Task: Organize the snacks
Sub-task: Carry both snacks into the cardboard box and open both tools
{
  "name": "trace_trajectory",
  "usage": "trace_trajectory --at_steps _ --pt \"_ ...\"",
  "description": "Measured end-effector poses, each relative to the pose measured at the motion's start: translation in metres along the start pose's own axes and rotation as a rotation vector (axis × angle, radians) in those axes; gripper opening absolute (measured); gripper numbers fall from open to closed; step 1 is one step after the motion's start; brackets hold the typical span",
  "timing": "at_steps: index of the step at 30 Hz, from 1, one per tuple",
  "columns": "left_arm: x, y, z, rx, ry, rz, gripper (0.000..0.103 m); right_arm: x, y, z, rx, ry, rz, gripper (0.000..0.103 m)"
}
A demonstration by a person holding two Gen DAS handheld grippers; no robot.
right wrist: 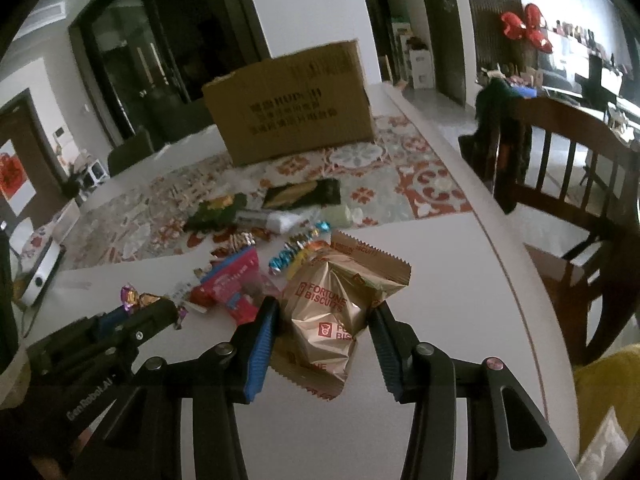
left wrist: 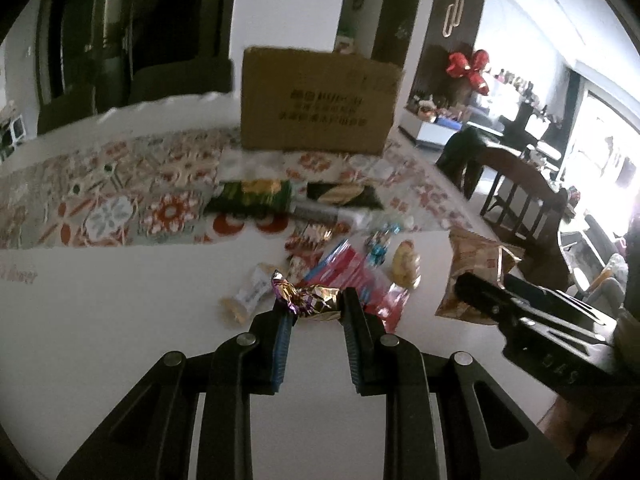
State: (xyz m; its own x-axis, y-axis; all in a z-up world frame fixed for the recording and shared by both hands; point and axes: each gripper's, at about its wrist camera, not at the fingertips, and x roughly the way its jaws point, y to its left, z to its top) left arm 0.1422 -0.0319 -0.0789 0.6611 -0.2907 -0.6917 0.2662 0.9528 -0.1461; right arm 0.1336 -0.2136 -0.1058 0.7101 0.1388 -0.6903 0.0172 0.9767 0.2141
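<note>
Both hands are at the pick-up step, each with one snack in its grip. In the left wrist view, low and centre, the left hand-held gripper is clamped nearly closed on a gold and purple foil candy, which hangs between its fingertips, seemingly clear of the counter. In the right wrist view, lower centre, the right hand-held gripper stands partly open, its pads pressing the sides of a gold packet of fortune biscuits.

The remaining snacks lie in a loose scatter at mid-frame: a red packet, blue-wrapped sweets and two dark green packets on the patterned cloth. Behind them, upper centre, stands a cardboard box.

The box looks like the likely place for the snacks, though its opening is not visible from here. The next move would be to carry both items up and over the scatter to the box's top edge, keeping the grips firm, since the puffy packet could slip, and then let go above it.
</note>
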Motion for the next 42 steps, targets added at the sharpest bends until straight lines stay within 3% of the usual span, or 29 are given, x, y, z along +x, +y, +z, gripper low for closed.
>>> trace_trajectory --at_steps 10,24,32,42 --pt "-0.022 -0.010 0.046 0.103 -0.119 -0.027 0.025 -0.020 0.010 0.033 -0.055 -0.090 0.046 0.047" --pt "-0.015 -0.004 0.128 0.151 -0.220 -0.002 0.025 -0.023 0.023 0.120 -0.127 -0.246 0.068 0.047" --pt "0.001 0.001 0.185 0.194 -0.227 0.013 0.025 -0.007 0.028 0.180 -0.165 -0.260 0.077 0.047" --pt "0.044 0.008 0.260 0.195 -0.161 0.013 0.025 0.029 0.030 0.254 -0.208 -0.240 0.087 0.047"
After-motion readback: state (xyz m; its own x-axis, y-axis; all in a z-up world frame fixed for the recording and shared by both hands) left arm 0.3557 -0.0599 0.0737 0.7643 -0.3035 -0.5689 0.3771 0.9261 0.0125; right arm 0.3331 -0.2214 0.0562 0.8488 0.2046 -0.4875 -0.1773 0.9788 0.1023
